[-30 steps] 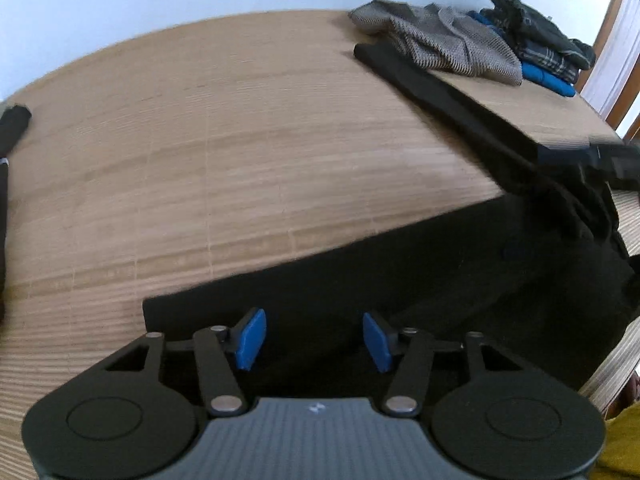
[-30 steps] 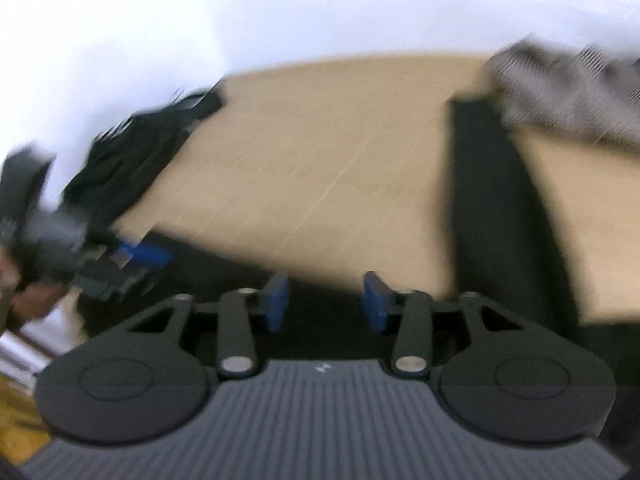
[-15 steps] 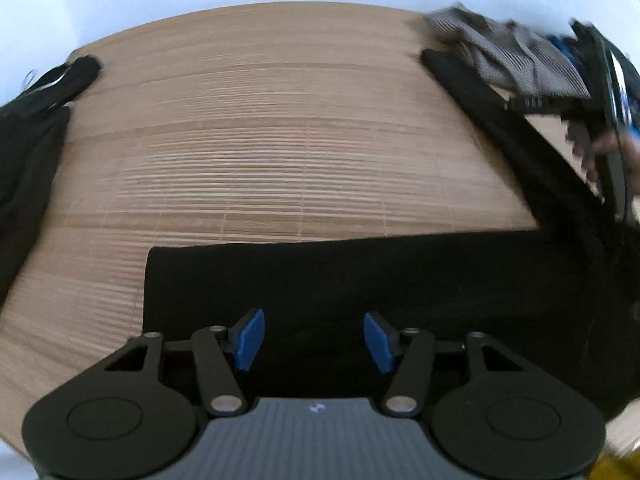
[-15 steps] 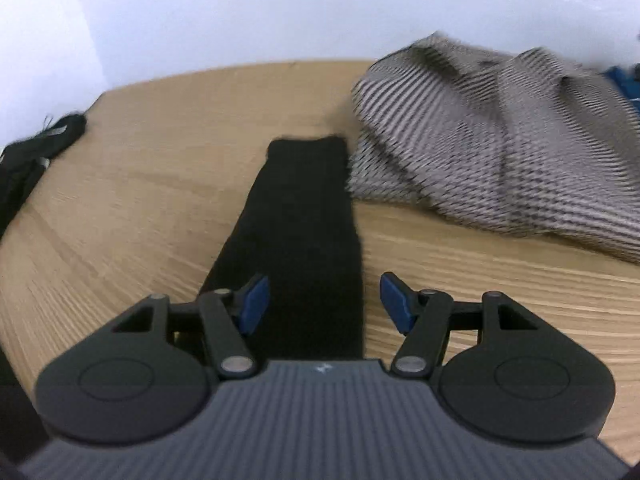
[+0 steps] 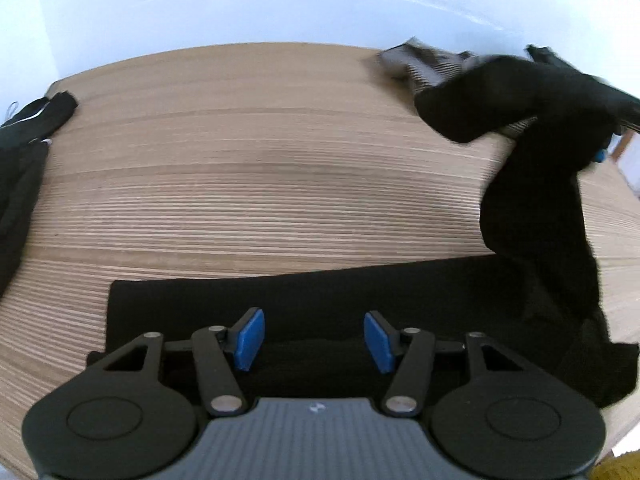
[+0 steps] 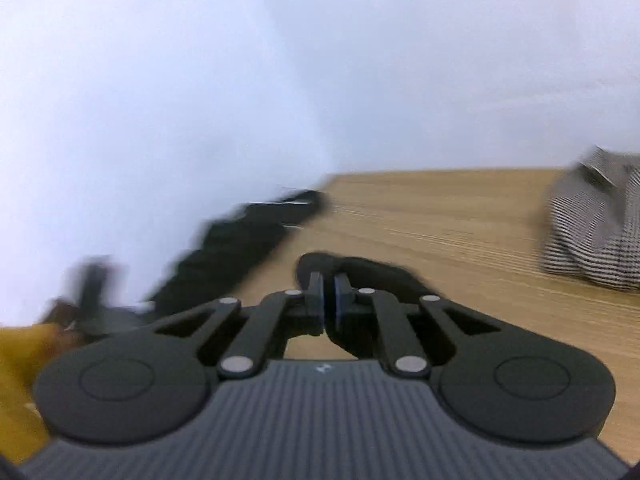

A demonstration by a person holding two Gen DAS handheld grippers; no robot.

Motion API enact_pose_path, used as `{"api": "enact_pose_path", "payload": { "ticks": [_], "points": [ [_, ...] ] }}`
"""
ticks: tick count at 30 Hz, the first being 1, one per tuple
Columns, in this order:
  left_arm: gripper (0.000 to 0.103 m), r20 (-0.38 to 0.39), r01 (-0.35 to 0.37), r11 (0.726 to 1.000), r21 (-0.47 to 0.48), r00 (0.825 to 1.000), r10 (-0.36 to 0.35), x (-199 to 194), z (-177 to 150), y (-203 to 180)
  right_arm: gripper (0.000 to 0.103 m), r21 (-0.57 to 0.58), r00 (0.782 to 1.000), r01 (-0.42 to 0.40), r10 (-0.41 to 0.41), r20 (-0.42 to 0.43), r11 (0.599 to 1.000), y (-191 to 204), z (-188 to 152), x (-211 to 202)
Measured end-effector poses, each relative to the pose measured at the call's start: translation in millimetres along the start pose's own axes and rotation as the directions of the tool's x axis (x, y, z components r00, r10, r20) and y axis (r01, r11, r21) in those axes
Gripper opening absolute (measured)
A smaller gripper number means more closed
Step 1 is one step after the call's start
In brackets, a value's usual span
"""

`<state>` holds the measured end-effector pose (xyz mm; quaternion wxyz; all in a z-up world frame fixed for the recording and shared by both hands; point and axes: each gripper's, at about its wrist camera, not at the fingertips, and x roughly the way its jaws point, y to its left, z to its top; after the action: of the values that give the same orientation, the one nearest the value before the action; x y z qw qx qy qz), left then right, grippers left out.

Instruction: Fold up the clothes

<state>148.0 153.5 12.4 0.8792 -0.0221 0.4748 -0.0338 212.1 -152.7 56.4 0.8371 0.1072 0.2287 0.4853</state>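
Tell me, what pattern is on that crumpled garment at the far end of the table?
Fine black-and-white houndstooth-like check on the crumpled garment, clearest in the right wrist view.

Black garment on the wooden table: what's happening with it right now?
A person with two handheld grippers is folding a long black garment on the light wooden table. The right gripper is shut on one end of it, lifted clear of the table. The left gripper hovers open above the flat part. A grey houndstooth garment lies beyond.

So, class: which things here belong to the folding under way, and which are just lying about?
In the job: black garment; right gripper, shut on its sleeve; left gripper, jaws open above it.
Lying about: striped grey garment; dark clothes at the table's left edge.
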Motion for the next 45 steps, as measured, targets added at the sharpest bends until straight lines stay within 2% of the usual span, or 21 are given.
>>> {"api": "enact_pose_path", "payload": {
  "ticks": [3,8,12,15,17,19,21,24,28,30,31,33,34,36,37,38,40,42,44,45],
  "points": [
    [0.058,0.015,0.042,0.999,0.024,0.999,-0.042,-11,-12,-7,0.009,-0.040,1.000,-0.015,0.014,-0.016,0.999,57,-7,-52],
    [0.058,0.032,0.140,0.987,0.084,0.989,-0.143,-30,-41,-19,0.009,-0.069,0.996,0.048,-0.052,-0.066,0.996,128,-24,-112],
    [0.059,0.035,0.205,0.967,0.149,0.977,-0.212,-42,-62,-35,0.009,-0.094,0.987,0.106,-0.117,-0.112,0.990,166,-53,-131],
    [0.059,0.045,0.225,0.952,0.206,0.970,-0.239,-54,-67,-49,0.009,-0.095,0.978,0.131,-0.144,-0.149,0.987,184,-75,-129],
    [0.060,0.057,0.227,0.945,0.233,0.967,-0.247,-62,-69,-54,0.009,-0.096,0.982,0.080,-0.095,-0.166,0.992,192,-79,-126],
    [0.062,0.070,0.231,0.944,0.237,0.965,-0.254,-69,-70,-56,0.009,-0.125,0.980,-0.017,-0.009,-0.200,0.992,202,-75,-121],
    [0.063,0.071,0.240,0.945,0.223,0.963,-0.261,-72,-71,-56,0.009,-0.174,0.962,-0.115,0.065,-0.265,0.978,201,-68,-105],
    [0.063,0.066,0.183,0.963,0.198,0.978,-0.200,-66,-70,-63,0.009,-0.209,0.914,-0.250,0.159,-0.372,0.945,180,-53,-71],
    [0.063,0.064,0.077,0.989,0.122,0.994,-0.086,-61,-70,-47,0.009,-0.141,0.847,-0.352,0.250,-0.470,0.926,108,-26,-10],
    [0.063,0.058,0.007,0.997,0.073,0.998,-0.011,-58,-70,-35,0.010,-0.086,0.822,-0.357,0.270,-0.501,0.930,68,-20,31],
    [0.063,0.046,-0.025,0.999,0.046,0.999,0.023,-57,-69,-29,0.011,-0.071,0.823,-0.326,0.247,-0.512,0.943,48,-20,54],
    [0.063,0.027,-0.060,0.998,0.006,0.998,0.060,-54,-69,-23,0.015,-0.090,0.850,-0.152,0.084,-0.519,0.984,11,-28,103],
    [0.063,0.018,-0.077,0.997,-0.007,0.997,0.077,-53,-70,-20,0.016,-0.093,0.852,-0.058,0.001,-0.523,0.994,-4,-33,119],
    [0.063,0.007,-0.103,0.995,-0.016,0.995,0.103,-52,-73,-22,0.017,-0.079,0.842,0.096,-0.123,-0.525,0.992,-27,-39,138],
    [0.063,0.004,-0.107,0.994,-0.014,0.994,0.107,-51,-74,-24,0.017,-0.054,0.854,0.126,-0.136,-0.503,0.991,-33,-39,134],
    [0.063,-0.001,-0.104,0.995,-0.013,0.995,0.104,-50,-75,-26,0.017,-0.022,0.878,0.124,-0.120,-0.464,0.992,-35,-39,121],
    [0.063,-0.009,-0.088,0.996,-0.008,0.996,0.088,-47,-76,-32,0.031,0.031,0.917,0.120,-0.099,-0.386,0.992,-36,-40,93],
    [0.063,-0.007,-0.059,0.998,0.008,0.998,0.059,-43,-74,-38,0.059,0.025,0.936,0.148,-0.132,-0.328,0.989,-27,-43,60],
    [0.063,-0.002,-0.026,0.999,0.028,1.000,0.026,-33,-68,-45,0.067,0.029,0.950,0.154,-0.140,-0.280,0.988,-17,-52,28],
    [0.063,-0.003,-0.008,0.999,0.033,1.000,0.008,-28,-65,-47,0.067,0.037,0.955,0.149,-0.134,-0.264,0.988,-12,-59,12]
  ]
}}
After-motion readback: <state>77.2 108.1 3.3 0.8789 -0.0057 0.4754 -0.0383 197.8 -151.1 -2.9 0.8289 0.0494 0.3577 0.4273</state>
